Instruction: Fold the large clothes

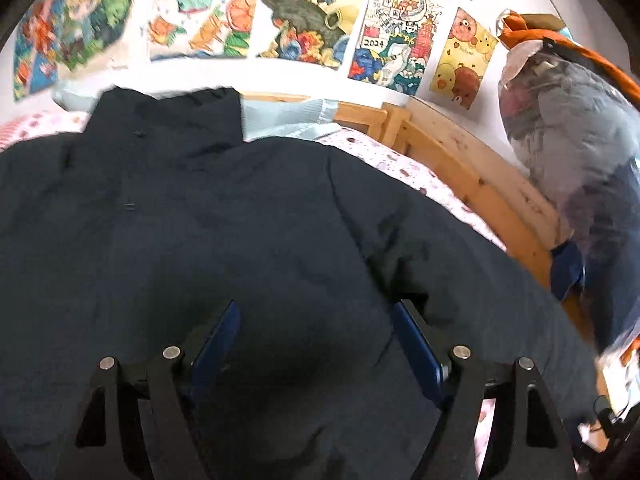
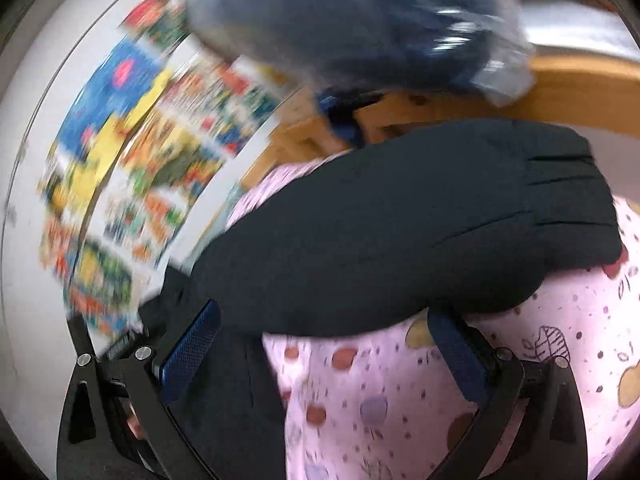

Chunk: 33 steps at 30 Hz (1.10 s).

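A large dark navy padded jacket (image 1: 200, 220) lies spread on a bed, collar toward the wall. My left gripper (image 1: 317, 306) hangs low over the jacket's body, its blue pads (image 1: 216, 340) apart with dark cloth lying between them; the pads do not press on it. In the blurred right wrist view one sleeve (image 2: 400, 220) lies across the pink sheet, with its ribbed cuff (image 2: 568, 200) to the right. My right gripper (image 2: 324, 310) is open wide just short of that sleeve, its left finger (image 2: 192, 340) over more dark jacket cloth.
The bed has a pink sheet printed with fruit (image 2: 400, 400) and a pale wooden frame (image 1: 480, 184) to the right. A clear plastic bag stuffed with clothing (image 1: 568, 160) rests on the frame. A light blue cloth (image 1: 280, 118) lies by the collar. Colourful posters (image 1: 304, 12) cover the wall.
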Motion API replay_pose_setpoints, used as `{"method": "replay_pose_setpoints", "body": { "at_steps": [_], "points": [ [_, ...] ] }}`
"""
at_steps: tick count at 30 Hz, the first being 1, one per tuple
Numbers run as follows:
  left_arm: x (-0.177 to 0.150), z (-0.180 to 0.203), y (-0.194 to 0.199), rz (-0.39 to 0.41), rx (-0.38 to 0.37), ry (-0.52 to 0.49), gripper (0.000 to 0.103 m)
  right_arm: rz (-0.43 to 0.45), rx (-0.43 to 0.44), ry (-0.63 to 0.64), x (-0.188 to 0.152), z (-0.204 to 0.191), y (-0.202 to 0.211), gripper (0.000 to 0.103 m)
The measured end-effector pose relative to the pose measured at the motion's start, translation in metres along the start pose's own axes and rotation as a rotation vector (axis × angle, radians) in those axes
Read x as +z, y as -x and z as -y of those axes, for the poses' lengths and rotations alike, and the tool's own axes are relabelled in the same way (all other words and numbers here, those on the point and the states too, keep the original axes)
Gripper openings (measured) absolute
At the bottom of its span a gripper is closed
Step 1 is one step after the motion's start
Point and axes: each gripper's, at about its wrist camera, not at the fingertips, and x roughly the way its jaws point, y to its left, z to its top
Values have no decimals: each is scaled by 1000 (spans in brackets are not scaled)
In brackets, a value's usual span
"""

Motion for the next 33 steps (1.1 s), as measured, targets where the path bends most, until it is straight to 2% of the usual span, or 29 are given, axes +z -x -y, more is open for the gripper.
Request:
{"method": "replay_pose_setpoints", "body": {
  "at_steps": [2, 4, 5, 6, 7, 8, 11, 12, 13, 16, 19, 22, 25, 29, 33],
  "points": [
    [5, 7, -16, 4, 1, -9, 78, 74, -18, -82, -1, 4, 0, 97],
    [9, 16, -36, -7, 12, -33, 78, 130, -28, -143, -2, 9, 1, 77],
    [10, 19, -47, -15, 27, -46, 78, 161, -30, -182, -3, 13, 1, 72],
    [11, 21, -54, -20, 49, -58, 78, 173, -43, -210, -2, 17, 0, 60],
    [11, 23, -65, -36, 96, -73, 78, 178, -66, -237, -1, 21, -2, 54],
    [9, 24, -75, -52, 137, -80, 78, 175, -82, -252, 1, 24, -5, 54],
    [1, 24, -99, -118, 181, -88, 78, 158, -125, -215, 5, 22, -17, 49],
    [-2, 23, -106, -129, 189, -95, 79, 157, -138, -196, 5, 20, -20, 43],
    [-5, 23, -110, -126, 194, -102, 80, 161, -149, -182, 6, 18, -21, 30],
    [-9, 22, -112, -118, 187, -104, 81, 167, -134, -157, 13, 11, -26, 11],
    [-3, 14, -100, -130, 138, -84, 80, 203, -118, -77, 18, -9, -17, 9],
    [4, 2, -77, -129, 94, -82, 80, 254, -103, 67, 22, -54, -4, 9],
    [13, -15, -43, -118, 52, -102, 81, 296, -63, 248, 19, -114, 3, 9],
    [24, -52, 8, -118, 15, -104, 81, 298, 29, 484, 4, -196, 8, 9],
    [24, -114, 59, -109, 39, -28, 81, 221, 131, 705, -30, -271, 6, 9]
  ]
}}
